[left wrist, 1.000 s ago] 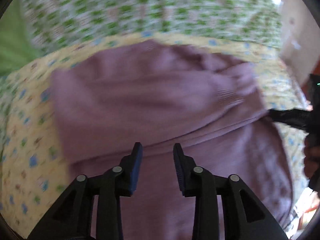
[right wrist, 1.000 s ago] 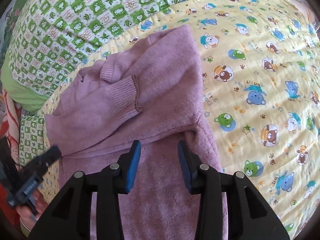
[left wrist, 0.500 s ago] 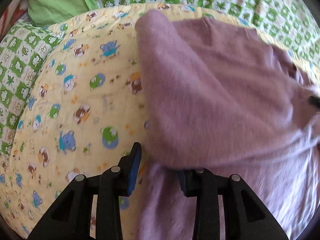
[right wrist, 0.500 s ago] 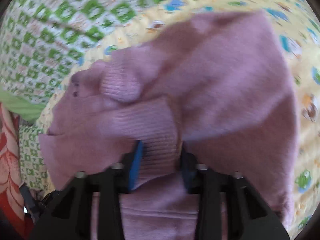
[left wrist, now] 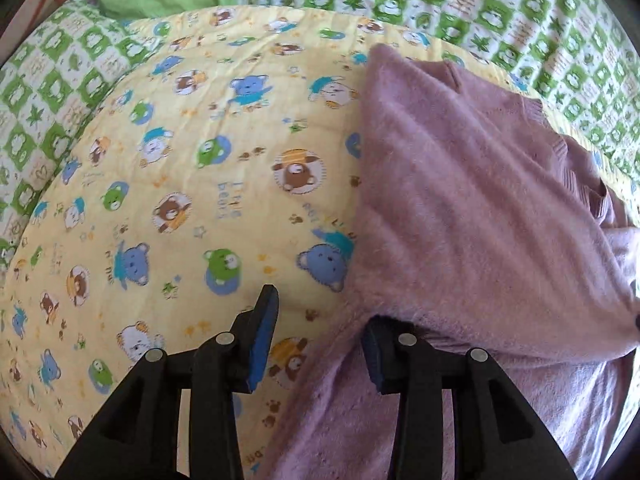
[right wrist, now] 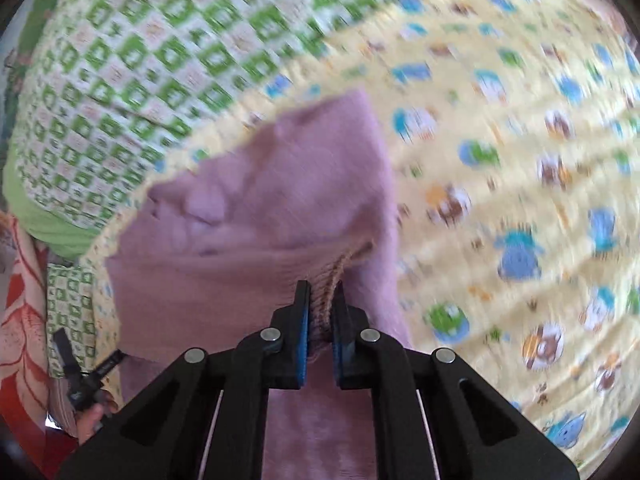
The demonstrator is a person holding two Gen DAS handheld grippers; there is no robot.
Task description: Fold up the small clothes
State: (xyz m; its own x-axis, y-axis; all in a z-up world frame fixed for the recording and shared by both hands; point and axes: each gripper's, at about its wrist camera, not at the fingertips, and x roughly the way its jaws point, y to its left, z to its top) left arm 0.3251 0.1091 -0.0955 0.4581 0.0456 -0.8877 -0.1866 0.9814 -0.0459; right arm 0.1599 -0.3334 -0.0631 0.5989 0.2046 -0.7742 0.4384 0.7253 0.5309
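Right gripper (right wrist: 320, 304) clamped on the purple sweater's (left wrist: 460, 200) ribbed cuff (right wrist: 332, 276). Left gripper (left wrist: 320, 328) gaping at the sweater's left edge on the yellow blanket (left wrist: 180, 160).

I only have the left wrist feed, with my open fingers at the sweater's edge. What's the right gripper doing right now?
Observer: The right gripper is shut on the ribbed cuff of the purple sweater.
Operator: Is the cuff lying flat on the sweater?
Observer: No, it's bunched and pinched between the blue pads, with the sleeve running off to the left across the body.
Operator: Is that view sharp?
Observer: No, it's motion-blurred; the yellow bear-print blanket is smeared.
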